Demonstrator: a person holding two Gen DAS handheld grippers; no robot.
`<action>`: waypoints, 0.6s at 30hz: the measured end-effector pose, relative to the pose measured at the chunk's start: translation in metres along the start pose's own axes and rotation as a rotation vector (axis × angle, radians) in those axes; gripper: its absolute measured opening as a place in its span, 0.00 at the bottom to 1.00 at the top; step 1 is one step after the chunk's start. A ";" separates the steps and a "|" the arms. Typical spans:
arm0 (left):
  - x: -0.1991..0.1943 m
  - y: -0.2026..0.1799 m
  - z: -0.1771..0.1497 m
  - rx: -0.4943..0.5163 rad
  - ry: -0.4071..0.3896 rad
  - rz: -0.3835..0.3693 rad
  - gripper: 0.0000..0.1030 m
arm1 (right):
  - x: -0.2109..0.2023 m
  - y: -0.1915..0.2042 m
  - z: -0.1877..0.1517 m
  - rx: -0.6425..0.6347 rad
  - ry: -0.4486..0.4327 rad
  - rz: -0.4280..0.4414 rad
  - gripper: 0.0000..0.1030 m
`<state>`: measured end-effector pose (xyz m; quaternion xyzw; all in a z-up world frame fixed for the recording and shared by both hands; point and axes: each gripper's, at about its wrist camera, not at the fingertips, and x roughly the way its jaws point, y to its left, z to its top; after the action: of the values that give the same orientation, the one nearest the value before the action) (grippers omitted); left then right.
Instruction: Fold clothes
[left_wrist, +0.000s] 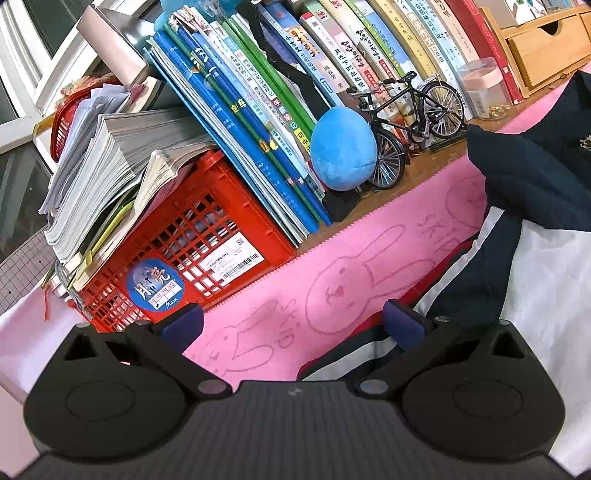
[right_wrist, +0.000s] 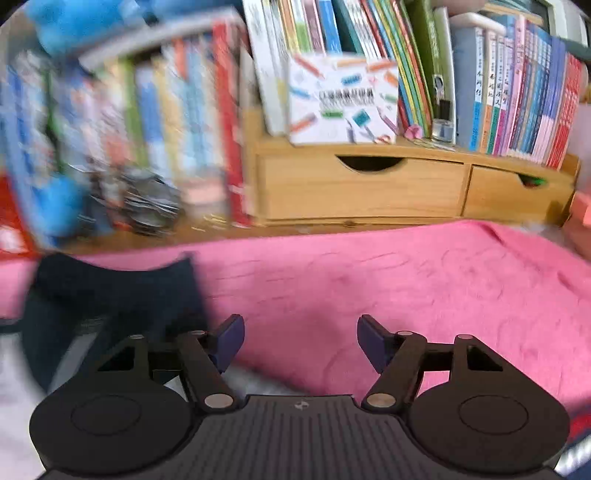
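A pink towel (left_wrist: 369, 236) covered the worktop, and the navy, white and red jacket (left_wrist: 532, 236) lay crumpled on it toward its right side. The left tongs (left_wrist: 291, 328) stood apart over the towel by the jacket's hem, nothing between them. The right tongs (right_wrist: 300, 341) also stood apart above bare towel, beside the jacket's dark cloth.

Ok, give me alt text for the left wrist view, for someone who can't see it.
The open left gripper, holding nothing, hovers over a pink rabbit-print towel, with a navy, white and red garment bunched at right. Behind stand a red plastic crate, leaning books, a blue plush egg and a black model bicycle.
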<state>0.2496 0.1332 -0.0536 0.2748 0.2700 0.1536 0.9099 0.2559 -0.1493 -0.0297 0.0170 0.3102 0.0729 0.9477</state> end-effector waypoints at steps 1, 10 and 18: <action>0.001 0.001 0.000 -0.005 0.002 -0.006 1.00 | -0.017 0.009 -0.006 -0.028 -0.003 0.045 0.66; 0.002 0.001 0.001 -0.005 -0.001 -0.009 1.00 | -0.018 0.067 -0.035 -0.206 0.056 0.125 0.48; 0.006 0.008 0.002 -0.046 0.014 -0.044 1.00 | 0.062 0.028 0.023 -0.001 0.078 -0.003 0.57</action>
<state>0.2542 0.1413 -0.0504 0.2469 0.2789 0.1418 0.9172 0.3154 -0.1122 -0.0453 0.0133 0.3470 0.0724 0.9350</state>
